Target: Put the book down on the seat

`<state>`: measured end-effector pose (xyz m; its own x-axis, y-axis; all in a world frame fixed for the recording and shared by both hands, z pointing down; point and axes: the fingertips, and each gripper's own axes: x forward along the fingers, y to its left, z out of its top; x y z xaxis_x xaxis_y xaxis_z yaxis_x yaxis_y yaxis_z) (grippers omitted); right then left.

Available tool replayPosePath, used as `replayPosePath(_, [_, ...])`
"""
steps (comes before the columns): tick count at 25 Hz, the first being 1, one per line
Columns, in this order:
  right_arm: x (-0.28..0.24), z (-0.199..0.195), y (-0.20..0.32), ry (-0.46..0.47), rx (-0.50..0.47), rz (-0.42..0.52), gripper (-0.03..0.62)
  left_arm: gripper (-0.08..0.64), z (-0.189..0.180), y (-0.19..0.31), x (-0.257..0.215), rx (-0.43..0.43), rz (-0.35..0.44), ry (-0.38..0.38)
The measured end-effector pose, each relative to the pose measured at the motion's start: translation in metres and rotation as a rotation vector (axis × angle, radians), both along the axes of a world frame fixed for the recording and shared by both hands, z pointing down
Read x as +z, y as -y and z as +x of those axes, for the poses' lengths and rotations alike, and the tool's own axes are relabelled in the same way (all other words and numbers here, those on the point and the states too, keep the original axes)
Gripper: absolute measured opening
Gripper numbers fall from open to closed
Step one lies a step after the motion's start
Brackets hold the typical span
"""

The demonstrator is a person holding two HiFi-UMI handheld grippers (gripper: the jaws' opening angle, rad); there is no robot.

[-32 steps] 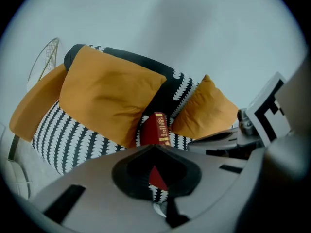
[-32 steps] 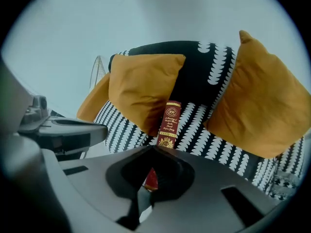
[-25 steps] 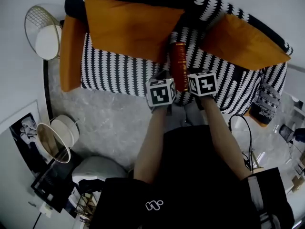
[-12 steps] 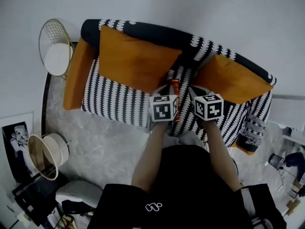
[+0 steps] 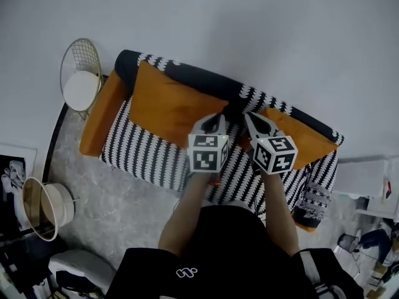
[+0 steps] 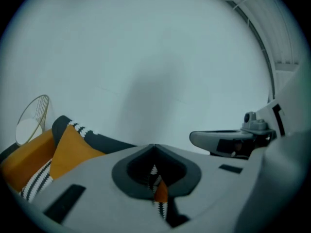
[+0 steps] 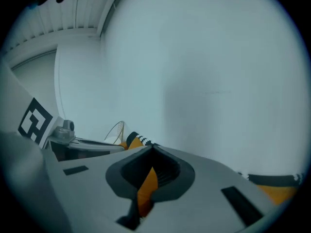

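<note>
Book unseen near right hand-held gripper (image 5: 250, 116)

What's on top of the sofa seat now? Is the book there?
A large orange cushion and a smaller orange cushion lean on the backrest. The shut left tongs and right tongs cover the middle of the seat; no book shows there.

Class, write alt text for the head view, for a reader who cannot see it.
Seen from above, a person holds the left gripper and right gripper, tongs shut and empty, over a black-and-white patterned sofa with orange cushions against a white wall.
</note>
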<state>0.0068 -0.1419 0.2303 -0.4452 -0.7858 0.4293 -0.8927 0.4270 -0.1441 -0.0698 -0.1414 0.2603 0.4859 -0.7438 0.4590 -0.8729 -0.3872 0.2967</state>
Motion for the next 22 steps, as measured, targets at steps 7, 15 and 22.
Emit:
replayPosePath(7, [-0.083, 0.014, -0.007, -0.016, 0.061, 0.252, 0.011, 0.014, 0.007, -0.012, -0.089, -0.02, 0.2, 0.017])
replayPosePath(15, [-0.159, 0.036, -0.047, 0.029, 0.056, 0.447, 0.011, 0.014, 0.034, -0.05, -0.178, -0.072, 0.425, 0.013])
replayPosePath(22, [-0.178, 0.056, -0.101, 0.066, 0.009, 0.488, 0.01, 0.014, 0.053, -0.102, -0.204, -0.169, 0.526, 0.067])
